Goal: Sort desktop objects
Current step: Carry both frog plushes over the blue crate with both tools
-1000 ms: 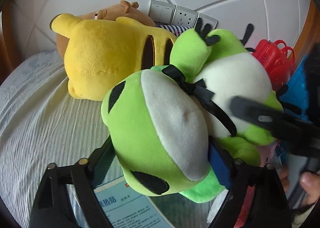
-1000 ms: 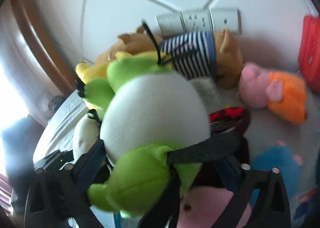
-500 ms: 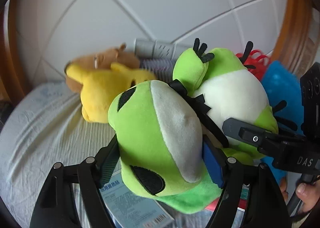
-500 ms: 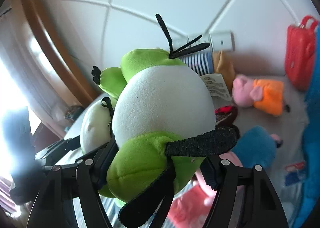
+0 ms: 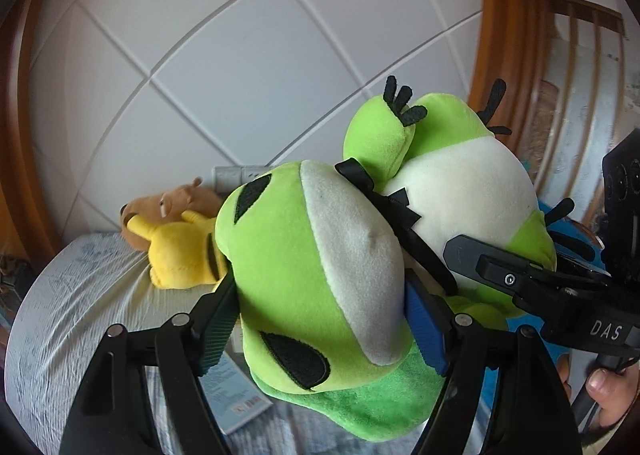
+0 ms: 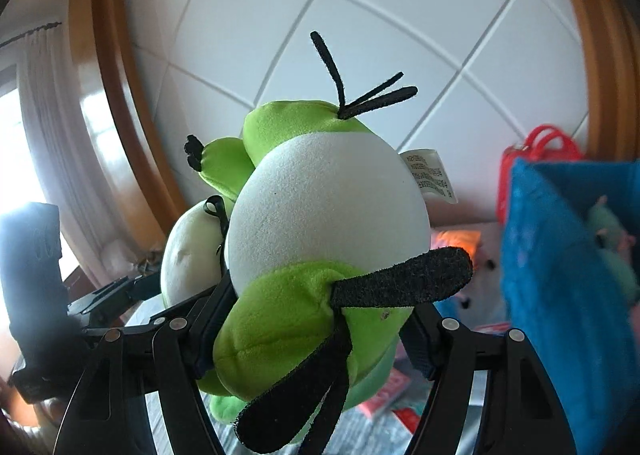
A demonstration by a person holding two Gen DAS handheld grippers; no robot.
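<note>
A green plush frog (image 5: 320, 275) with a pale face, black eyes and a black bow hangs in the air between both grippers. My left gripper (image 5: 324, 311) is shut on its head, pads pressed into both sides. My right gripper (image 6: 316, 331) is shut on its lower body, below the white belly (image 6: 328, 215); black felt legs dangle over the fingers. In the left wrist view the right gripper (image 5: 520, 275) reaches in from the right. In the right wrist view the left gripper (image 6: 112, 295) shows at the left.
A yellow plush (image 5: 180, 251) and a brown plush (image 5: 168, 207) lie on the grey striped bedsheet (image 5: 80, 315) by the white panelled headboard (image 5: 240, 55). A blue fabric bin (image 6: 560, 275) stands at right with a red bag (image 6: 536, 143) behind. A booklet (image 5: 236, 403) lies below.
Both grippers have lifted the frog well up off the bed. The other plush toys and the wall sockets have dropped lower and smaller in view, and the blue bin has come into the right wrist view.
</note>
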